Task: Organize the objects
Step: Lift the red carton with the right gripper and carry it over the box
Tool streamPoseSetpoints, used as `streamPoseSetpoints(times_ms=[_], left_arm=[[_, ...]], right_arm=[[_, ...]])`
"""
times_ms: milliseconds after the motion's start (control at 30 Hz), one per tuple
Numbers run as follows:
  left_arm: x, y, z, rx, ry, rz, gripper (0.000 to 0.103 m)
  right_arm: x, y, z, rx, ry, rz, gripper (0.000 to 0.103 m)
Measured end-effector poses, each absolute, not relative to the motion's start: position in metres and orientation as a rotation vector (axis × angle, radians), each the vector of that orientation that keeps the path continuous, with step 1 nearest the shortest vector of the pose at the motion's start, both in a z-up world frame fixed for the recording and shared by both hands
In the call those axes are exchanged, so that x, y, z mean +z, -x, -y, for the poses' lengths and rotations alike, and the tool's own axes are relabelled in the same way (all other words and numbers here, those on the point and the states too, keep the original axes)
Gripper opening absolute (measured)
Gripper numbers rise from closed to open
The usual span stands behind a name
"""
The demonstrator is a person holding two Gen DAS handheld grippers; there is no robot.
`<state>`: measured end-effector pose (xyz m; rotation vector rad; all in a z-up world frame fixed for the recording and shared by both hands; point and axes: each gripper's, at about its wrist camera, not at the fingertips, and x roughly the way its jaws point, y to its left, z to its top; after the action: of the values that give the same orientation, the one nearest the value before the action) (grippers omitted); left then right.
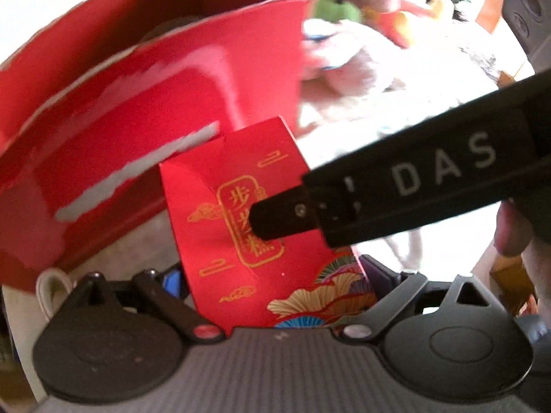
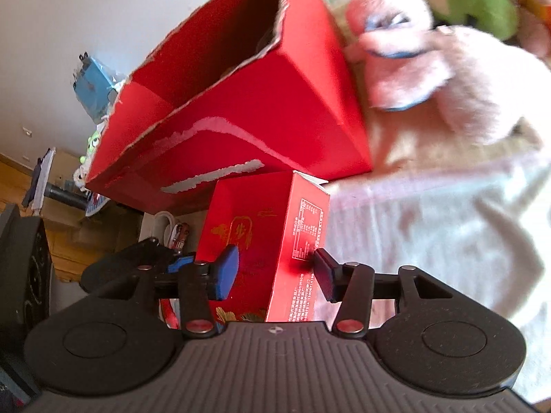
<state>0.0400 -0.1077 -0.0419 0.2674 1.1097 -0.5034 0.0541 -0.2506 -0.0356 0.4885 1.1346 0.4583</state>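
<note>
A small red box with gold print [image 1: 248,227] sits between my left gripper's jaws [image 1: 275,289]; its lower part hides the fingertips. My right gripper [image 2: 275,272] is shut on the same small red box [image 2: 261,241], blue pad on its printed face, black pad on its label side. The right gripper's black finger [image 1: 289,216] presses on the box in the left wrist view. A large open red carton [image 1: 137,103] with torn edges stands just behind the box; it also shows in the right wrist view [image 2: 261,110].
A pink plush toy [image 2: 430,69] and a green plush [image 2: 475,3] lie right of the carton on a pale cloth [image 2: 430,223]. More plush toys [image 1: 361,27] show in the left wrist view. A white cable [image 1: 48,285] lies left. Wooden furniture [image 2: 65,241] stands at far left.
</note>
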Motion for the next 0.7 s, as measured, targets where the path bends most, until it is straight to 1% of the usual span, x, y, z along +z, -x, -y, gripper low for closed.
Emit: streamPoseSetpoints(times_ms=[200, 500, 700], left_arm=[[-0.025, -0.033, 0.132, -0.618, -0.335, -1.060, 0.095], [0.010, -0.031, 0.192, -0.767, -0.389, -0.931, 0.095], [0.045, -0.036, 0.193, -0.799, -0.368, -0.802, 0.094]], right_arm=[[-0.022, -0.034, 0.282, 0.392, -0.547, -1.088, 0.051], [0.011, -0.005, 0.318, 0.246, -0.550, -0.926, 0.051], [0.035, 0.002, 0.327, 0.200, -0.534, -0.827, 0.051]])
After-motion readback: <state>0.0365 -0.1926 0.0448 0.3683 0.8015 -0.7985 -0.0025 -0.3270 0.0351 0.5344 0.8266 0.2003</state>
